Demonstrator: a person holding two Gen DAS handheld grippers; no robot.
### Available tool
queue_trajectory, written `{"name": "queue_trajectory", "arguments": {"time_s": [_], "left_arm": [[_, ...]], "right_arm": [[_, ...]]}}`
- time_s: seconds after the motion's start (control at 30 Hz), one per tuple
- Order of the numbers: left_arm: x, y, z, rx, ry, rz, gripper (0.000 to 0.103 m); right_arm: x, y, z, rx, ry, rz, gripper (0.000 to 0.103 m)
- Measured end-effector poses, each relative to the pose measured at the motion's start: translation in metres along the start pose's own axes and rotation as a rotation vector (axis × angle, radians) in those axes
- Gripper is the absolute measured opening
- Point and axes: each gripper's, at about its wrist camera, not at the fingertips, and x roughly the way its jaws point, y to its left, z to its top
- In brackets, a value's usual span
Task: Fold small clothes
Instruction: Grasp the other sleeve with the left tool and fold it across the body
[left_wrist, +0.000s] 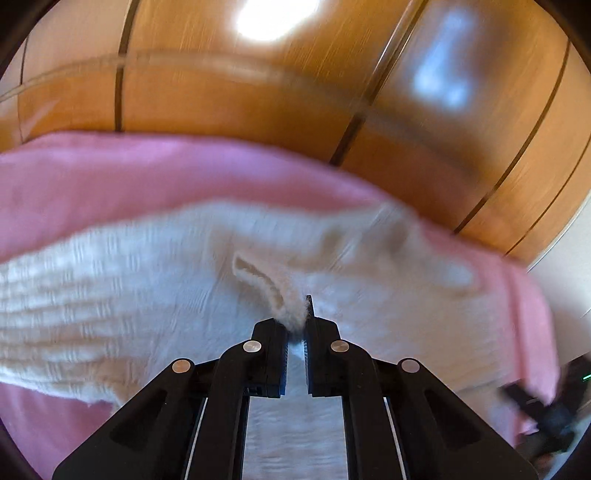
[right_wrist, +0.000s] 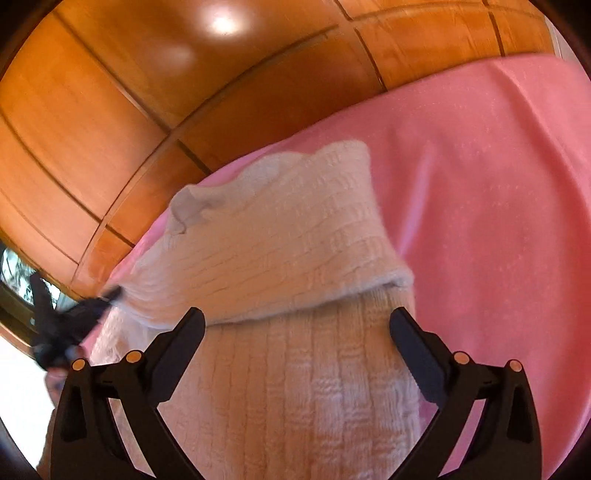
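left gripper (left_wrist: 295, 325) pinches the white knit garment (left_wrist: 147, 288); right gripper (right_wrist: 297, 332) spread wide; no legible writing.

A cream ribbed knit garment (right_wrist: 288, 236) is seen on smooth pink cloth (right_wrist: 498, 184); glossy varnished wood panels (right_wrist: 110, 92) are shown behind.

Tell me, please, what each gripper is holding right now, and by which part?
The left gripper is shut on a pinched-up edge of the white knit garment. The right gripper is open above the garment, holding nothing.
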Motion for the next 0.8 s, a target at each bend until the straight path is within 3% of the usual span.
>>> {"name": "queue_trajectory", "arguments": {"time_s": [0.1, 0.23, 0.33, 0.37, 0.47, 0.5, 0.53, 0.6, 0.8], "left_arm": [[0.014, 0.009, -0.015, -0.005, 0.03, 0.025, 0.006], [0.007, 0.007, -0.013, 0.017, -0.011, 0.06, 0.006], [0.014, -0.003, -0.016, 0.106, -0.025, 0.202, 0.007], [0.024, -0.002, -0.02, 0.122, 0.007, 0.213, 0.007], [0.028, 0.005, -0.026, 0.121, 0.003, 0.222, 0.012], [0.026, 0.007, -0.026, 0.108, 0.002, 0.222, 0.023], [0.02, 0.012, -0.025, 0.072, -0.003, 0.237, 0.044], [0.008, 0.024, -0.027, -0.004, -0.022, 0.214, 0.063], [-0.036, 0.069, -0.052, -0.176, -0.023, 0.115, 0.063]], "right_arm": [[-0.009, 0.028, 0.007, -0.103, -0.027, 0.02, 0.1], [0.019, 0.055, 0.028, -0.19, -0.03, -0.066, 0.1], [0.064, 0.043, 0.028, -0.15, 0.046, -0.236, 0.101], [0.079, 0.037, 0.021, -0.146, 0.078, -0.263, 0.101], [0.088, 0.054, 0.005, -0.274, 0.022, -0.386, 0.101], [0.088, 0.056, 0.004, -0.281, 0.02, -0.402, 0.101], [0.089, 0.056, 0.003, -0.282, 0.021, -0.404, 0.101], [0.089, 0.055, 0.003, -0.274, 0.022, -0.397, 0.101], [0.094, 0.058, -0.001, -0.28, 0.026, -0.409, 0.101]]}}
